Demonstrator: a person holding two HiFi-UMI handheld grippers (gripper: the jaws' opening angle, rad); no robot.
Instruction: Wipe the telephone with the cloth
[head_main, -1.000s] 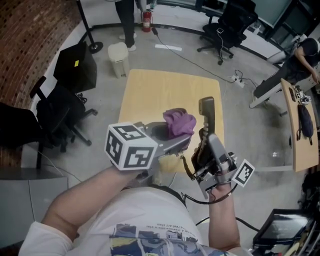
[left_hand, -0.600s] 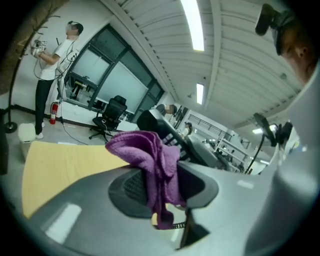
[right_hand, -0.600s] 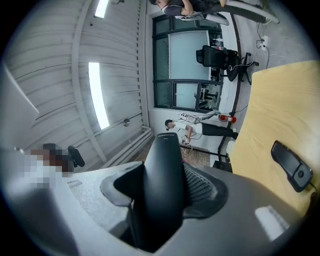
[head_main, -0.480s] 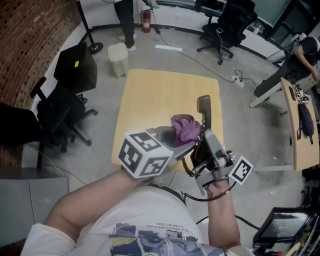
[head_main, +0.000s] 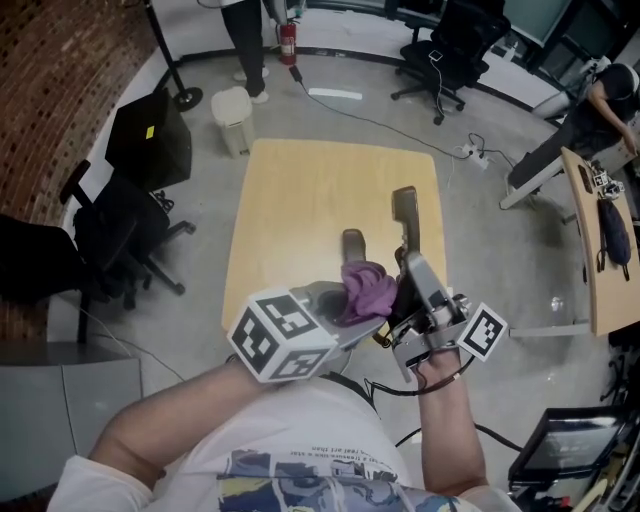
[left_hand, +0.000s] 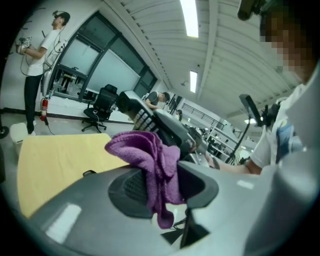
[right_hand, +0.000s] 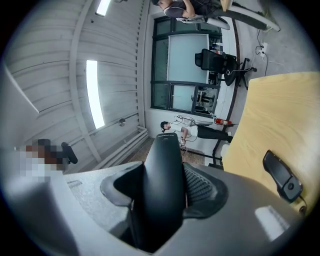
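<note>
My right gripper is shut on a black telephone handset, held upright above the yellow table. In the right gripper view the handset fills the gap between the jaws of that gripper. My left gripper is shut on a crumpled purple cloth, which lies against the handset's lower part. In the left gripper view the cloth hangs from the left gripper, with the handset's keypad side just behind it.
A small black object lies on the table, also seen in the right gripper view. Around the table stand a white bin, black office chairs, a person's legs and floor cables.
My left gripper has carried the cloth right and down along the handset, toward the right gripper. The small black object on the table has come into sight.
</note>
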